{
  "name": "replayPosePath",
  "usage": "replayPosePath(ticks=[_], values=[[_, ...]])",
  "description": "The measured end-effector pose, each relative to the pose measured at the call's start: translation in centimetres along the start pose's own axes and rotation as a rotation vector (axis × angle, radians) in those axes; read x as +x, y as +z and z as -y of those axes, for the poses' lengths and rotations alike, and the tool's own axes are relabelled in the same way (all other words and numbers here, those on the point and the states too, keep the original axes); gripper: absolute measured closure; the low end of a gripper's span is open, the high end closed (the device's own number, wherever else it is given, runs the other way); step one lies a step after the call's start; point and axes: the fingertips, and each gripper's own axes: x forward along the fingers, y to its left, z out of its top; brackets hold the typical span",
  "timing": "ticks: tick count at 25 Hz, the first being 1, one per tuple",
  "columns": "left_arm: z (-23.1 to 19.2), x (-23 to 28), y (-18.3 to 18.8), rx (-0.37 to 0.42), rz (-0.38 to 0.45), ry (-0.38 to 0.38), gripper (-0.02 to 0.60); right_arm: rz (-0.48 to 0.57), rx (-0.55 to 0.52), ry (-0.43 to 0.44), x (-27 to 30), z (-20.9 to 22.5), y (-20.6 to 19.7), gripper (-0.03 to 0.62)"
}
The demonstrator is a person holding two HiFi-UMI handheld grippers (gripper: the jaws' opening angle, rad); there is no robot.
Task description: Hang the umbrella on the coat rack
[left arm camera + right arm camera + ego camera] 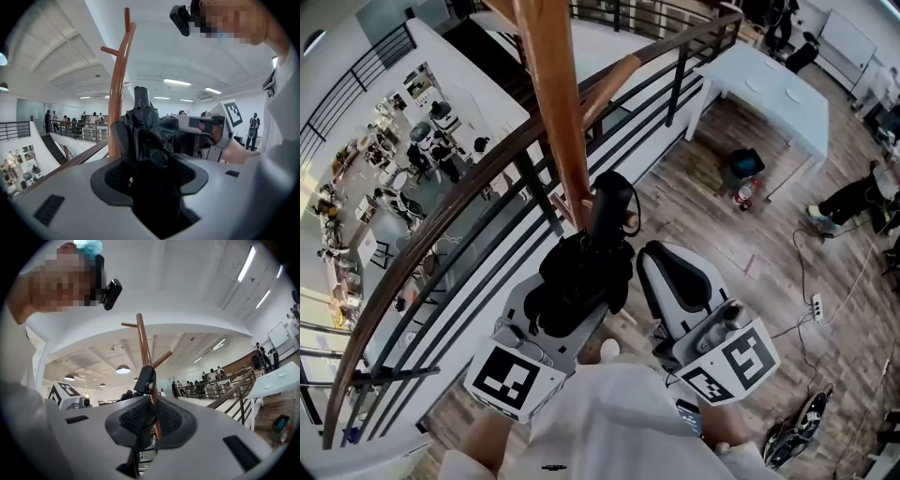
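One folded black umbrella, one wooden coat rack and two grippers are on record. The left gripper is clamped on the umbrella's crumpled canopy, with the handle projecting beyond its jaw tips, close against the rack's pole. The right gripper, just beside the left one, has its jaws closed on a thin dark wrist strap running down from that handle, with the pole directly ahead of it.
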Motion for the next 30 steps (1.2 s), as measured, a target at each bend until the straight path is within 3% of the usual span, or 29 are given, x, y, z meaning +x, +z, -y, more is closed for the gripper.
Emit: replayPosePath(ticks=[4,30], values=[[-0.1,0.1,0.8,0.006,0.049,0.01,0.337,0.004,-0.007,0.023,0.6,-0.4,1.4,0.557],[-0.3,0.0,0.9,0.048,0.051,0.007,0.337,-0.062,-0.107,-0.012,2.3,0.7,2.0,0.557]])
